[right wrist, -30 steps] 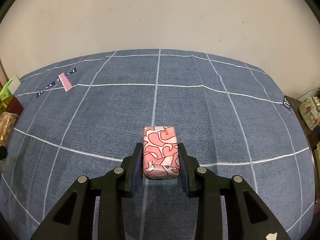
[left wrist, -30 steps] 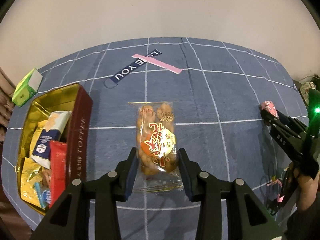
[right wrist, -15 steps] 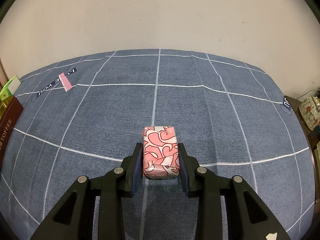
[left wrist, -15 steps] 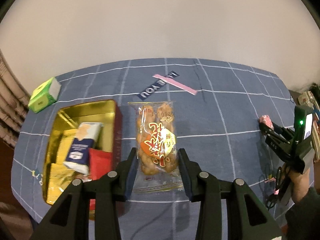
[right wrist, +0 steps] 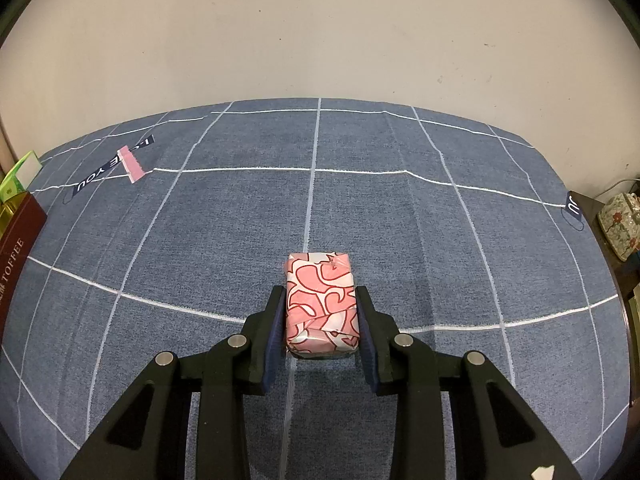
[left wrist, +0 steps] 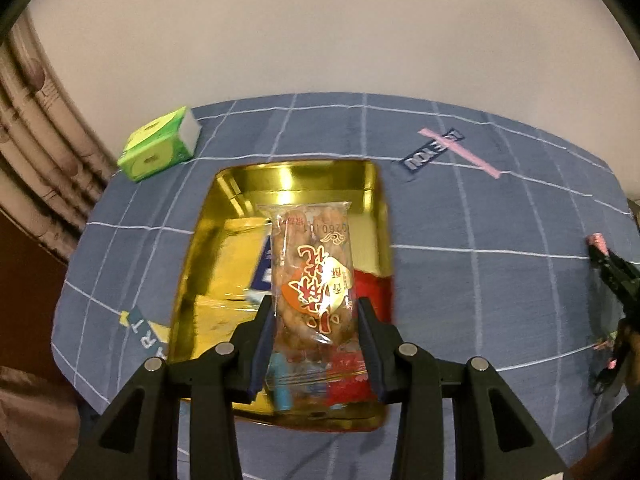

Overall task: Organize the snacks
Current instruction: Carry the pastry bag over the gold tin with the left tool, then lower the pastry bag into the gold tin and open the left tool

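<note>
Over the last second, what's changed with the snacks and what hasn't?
The left tool has carried the clear bag of fried twists sideways from over the blue cloth to above the open gold tin, still clamped on it. The right tool has stayed put, still gripping the pink patterned packet over the tablecloth. Nothing was released.

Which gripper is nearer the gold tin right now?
Left. The left gripper holds the clear snack bag over the gold tin; the right gripper sits well off to its side.
</note>
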Tool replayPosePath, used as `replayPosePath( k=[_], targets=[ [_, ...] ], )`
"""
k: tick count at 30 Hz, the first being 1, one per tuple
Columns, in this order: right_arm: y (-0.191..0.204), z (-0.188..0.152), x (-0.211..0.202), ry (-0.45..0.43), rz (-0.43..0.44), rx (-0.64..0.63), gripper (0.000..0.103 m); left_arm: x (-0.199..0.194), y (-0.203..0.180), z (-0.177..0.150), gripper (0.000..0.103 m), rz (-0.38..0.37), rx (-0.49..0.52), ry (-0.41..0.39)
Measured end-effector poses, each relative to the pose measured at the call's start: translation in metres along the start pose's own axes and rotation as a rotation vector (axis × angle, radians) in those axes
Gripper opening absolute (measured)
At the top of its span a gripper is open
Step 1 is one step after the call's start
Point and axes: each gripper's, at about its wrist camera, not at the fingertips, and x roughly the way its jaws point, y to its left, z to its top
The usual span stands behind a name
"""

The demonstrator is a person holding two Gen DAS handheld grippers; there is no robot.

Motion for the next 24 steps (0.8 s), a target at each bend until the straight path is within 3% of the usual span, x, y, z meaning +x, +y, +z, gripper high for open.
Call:
replayPosePath(
  k=[13,24],
  targets=[
    [-0.001,0.001,0.0,0.0,-0.006,-0.004,0.031,0.036,0.034,-0.012,0.04,0.041,0.014,0.078],
    [-0.002,0.0,0.001,0.001,-0.013,-0.003,0.036,0.05,0.045,-0.017,0.04,0.055,0.006,0.087]
  ],
)
